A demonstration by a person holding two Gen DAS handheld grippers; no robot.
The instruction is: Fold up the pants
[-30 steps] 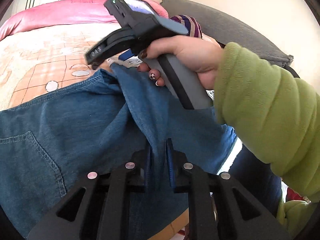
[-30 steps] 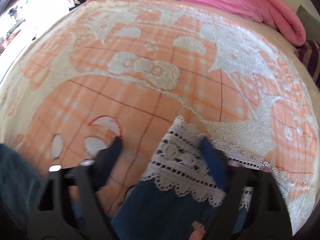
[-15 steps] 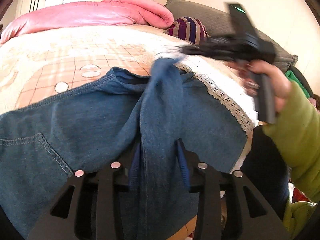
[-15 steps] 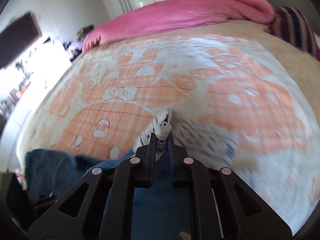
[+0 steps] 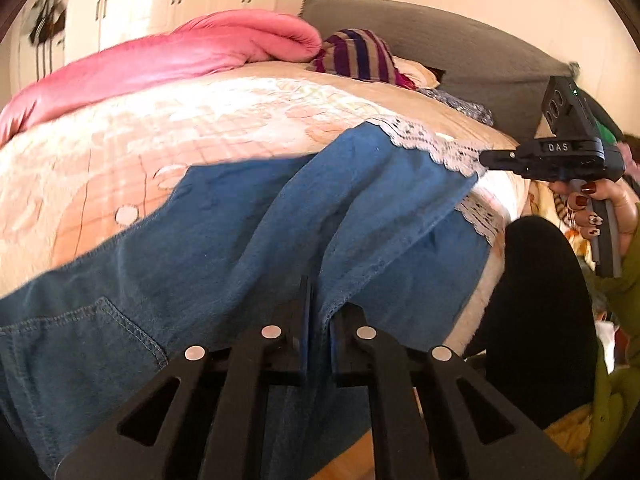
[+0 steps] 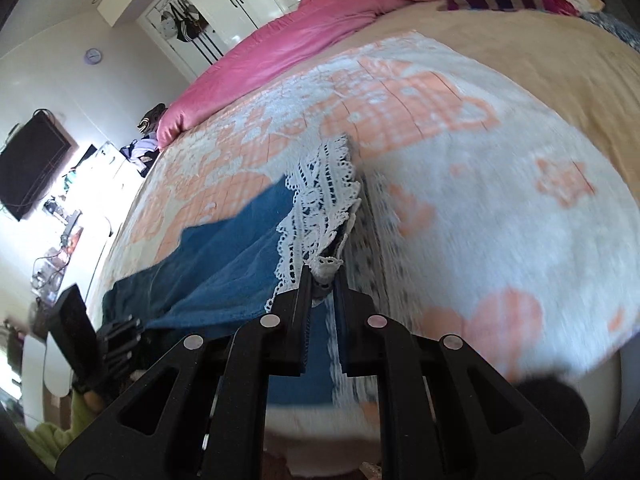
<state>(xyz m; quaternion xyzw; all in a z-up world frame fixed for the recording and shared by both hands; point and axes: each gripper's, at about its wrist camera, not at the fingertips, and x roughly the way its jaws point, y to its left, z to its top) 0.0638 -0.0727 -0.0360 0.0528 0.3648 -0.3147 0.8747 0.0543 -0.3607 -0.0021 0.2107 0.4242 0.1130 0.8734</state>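
Two grippers, both clamped on the blue pants (image 5: pixel 248 240) spread over the bed w/ peach blanket (image 5: pixel 120 152). Left gripper (image 5: pixel 318 312) pinches a denim fold just ahead of its tips, pocket to its left. Right gripper (image 6: pixel 322 280) grips the white lace hem (image 6: pixel 320 196), leg trailing off to its left.

Left gripper (image 5: pixel 318 320) and right gripper (image 6: pixel 321 284), both angled downward, each clamped on fabric.
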